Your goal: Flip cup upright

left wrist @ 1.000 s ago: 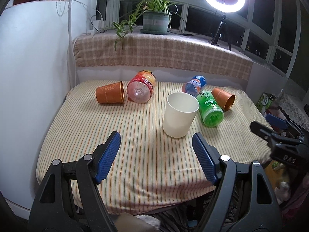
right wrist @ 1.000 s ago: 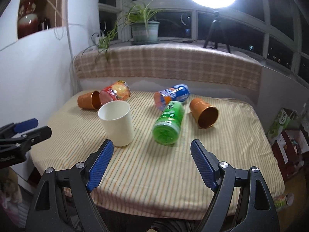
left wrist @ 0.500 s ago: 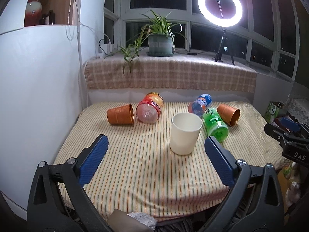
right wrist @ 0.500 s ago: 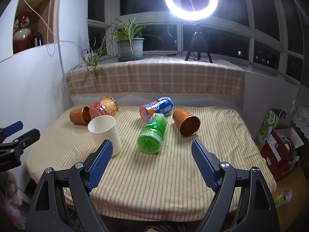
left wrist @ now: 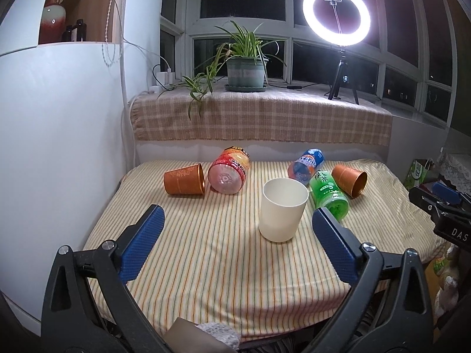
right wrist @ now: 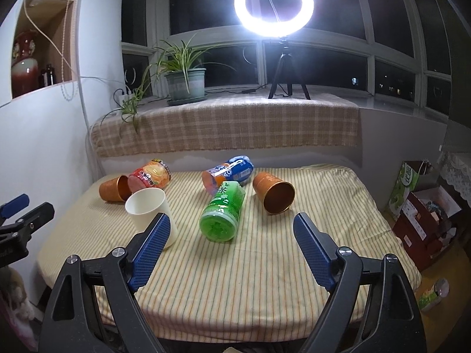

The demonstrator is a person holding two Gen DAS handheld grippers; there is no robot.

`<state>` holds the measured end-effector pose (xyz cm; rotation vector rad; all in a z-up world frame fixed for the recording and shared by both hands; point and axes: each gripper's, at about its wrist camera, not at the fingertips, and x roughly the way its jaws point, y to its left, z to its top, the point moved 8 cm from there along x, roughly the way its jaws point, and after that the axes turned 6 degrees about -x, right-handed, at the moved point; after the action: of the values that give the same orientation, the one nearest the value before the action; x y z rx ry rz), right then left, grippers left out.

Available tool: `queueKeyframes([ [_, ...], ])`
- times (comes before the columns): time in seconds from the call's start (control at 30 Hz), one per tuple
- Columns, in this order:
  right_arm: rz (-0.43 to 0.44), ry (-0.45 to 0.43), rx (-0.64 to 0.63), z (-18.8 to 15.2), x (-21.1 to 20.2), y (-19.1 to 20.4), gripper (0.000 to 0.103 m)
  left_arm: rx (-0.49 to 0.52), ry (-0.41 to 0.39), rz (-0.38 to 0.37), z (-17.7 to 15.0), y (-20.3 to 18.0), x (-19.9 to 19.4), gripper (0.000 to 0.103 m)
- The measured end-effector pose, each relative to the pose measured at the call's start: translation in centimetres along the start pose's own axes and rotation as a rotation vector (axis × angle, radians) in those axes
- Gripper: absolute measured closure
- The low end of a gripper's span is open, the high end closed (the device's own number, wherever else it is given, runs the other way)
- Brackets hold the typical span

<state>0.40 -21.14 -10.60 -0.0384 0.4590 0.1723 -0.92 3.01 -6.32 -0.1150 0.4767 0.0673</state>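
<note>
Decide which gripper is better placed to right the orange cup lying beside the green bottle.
Right, probably. The right gripper is open and faces that orange cup nearly head-on; the left gripper sees it far to its side, behind the green bottle.

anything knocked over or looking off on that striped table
Yes. Two copper cups lie on their sides, one at the left and one at the right. Three bottles are tipped over too: red, blue, green. Only the white cup stands upright. No spills visible.

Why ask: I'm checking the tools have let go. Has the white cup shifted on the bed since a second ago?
No. The white cup stands upright in the same spot beside the green bottle.
</note>
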Motion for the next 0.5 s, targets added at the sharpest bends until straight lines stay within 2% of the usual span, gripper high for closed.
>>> queueKeyframes([
  [0.5,0.005,0.016,0.013,-0.60,0.18,-0.12,0.017,0.010,0.015,-0.004,-0.41,-0.29,0.22,0.001],
])
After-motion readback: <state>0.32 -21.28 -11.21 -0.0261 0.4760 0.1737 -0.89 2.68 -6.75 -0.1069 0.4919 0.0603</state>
